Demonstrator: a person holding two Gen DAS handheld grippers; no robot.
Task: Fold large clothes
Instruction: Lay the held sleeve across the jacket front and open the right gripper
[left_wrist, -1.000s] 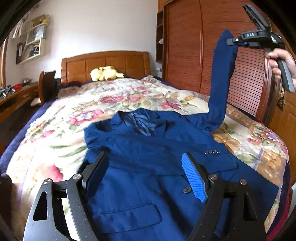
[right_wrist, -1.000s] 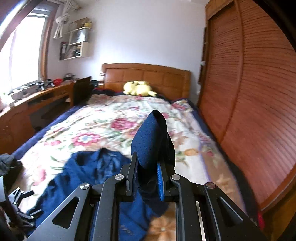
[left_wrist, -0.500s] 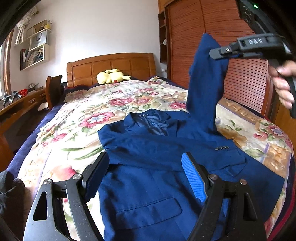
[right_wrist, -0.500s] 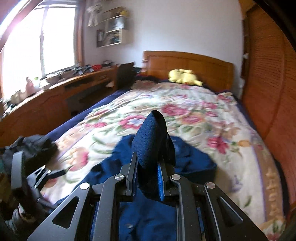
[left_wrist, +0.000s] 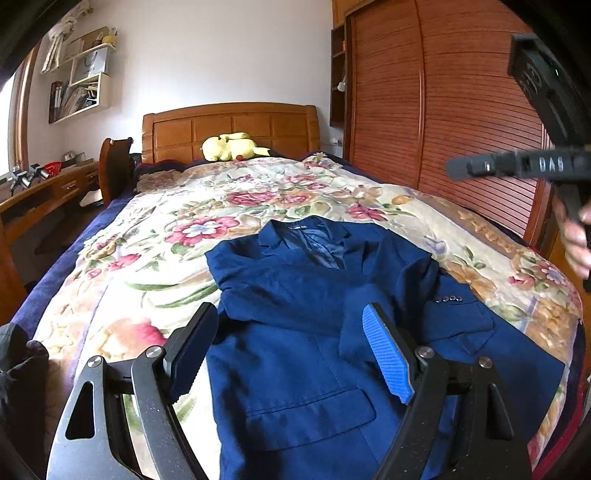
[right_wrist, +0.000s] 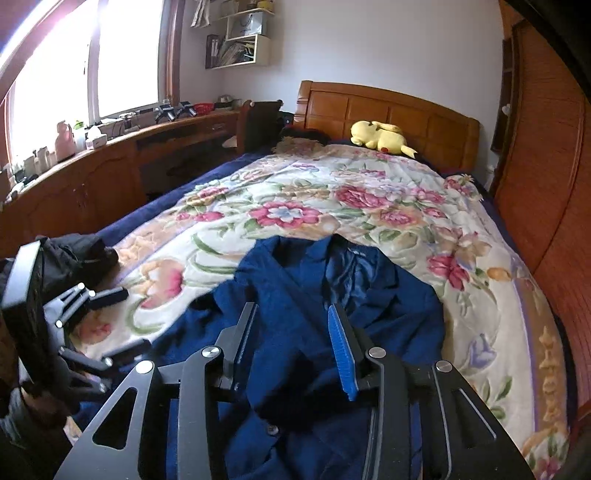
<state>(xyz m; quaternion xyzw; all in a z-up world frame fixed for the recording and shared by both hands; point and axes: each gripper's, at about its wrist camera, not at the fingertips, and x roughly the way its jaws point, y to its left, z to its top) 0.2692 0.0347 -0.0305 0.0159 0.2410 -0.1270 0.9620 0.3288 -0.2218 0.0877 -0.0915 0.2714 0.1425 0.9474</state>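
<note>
A navy blue suit jacket (left_wrist: 295, 332) lies face up on the floral bedspread (left_wrist: 177, 229), collar toward the headboard. Its right sleeve (left_wrist: 402, 291) lies folded across the chest. My left gripper (left_wrist: 291, 350) is open and empty, low over the jacket's lower front. My right gripper (right_wrist: 291, 339) is open and empty above the jacket (right_wrist: 317, 295). In the left wrist view it is held high at the right edge (left_wrist: 517, 166). The left gripper shows at the lower left of the right wrist view (right_wrist: 96, 321).
A yellow plush toy (left_wrist: 232, 146) lies by the wooden headboard (left_wrist: 229, 125). A wooden slatted wardrobe (left_wrist: 443, 110) runs along the bed's right side. A desk (right_wrist: 110, 162) and chair (right_wrist: 258, 122) stand on the left. A dark garment (right_wrist: 74, 254) lies at the bed's left edge.
My right gripper swung the raised sleeve over the jacket and opened. The sleeve dropped across the chest. The left gripper stayed open over the lower front.
</note>
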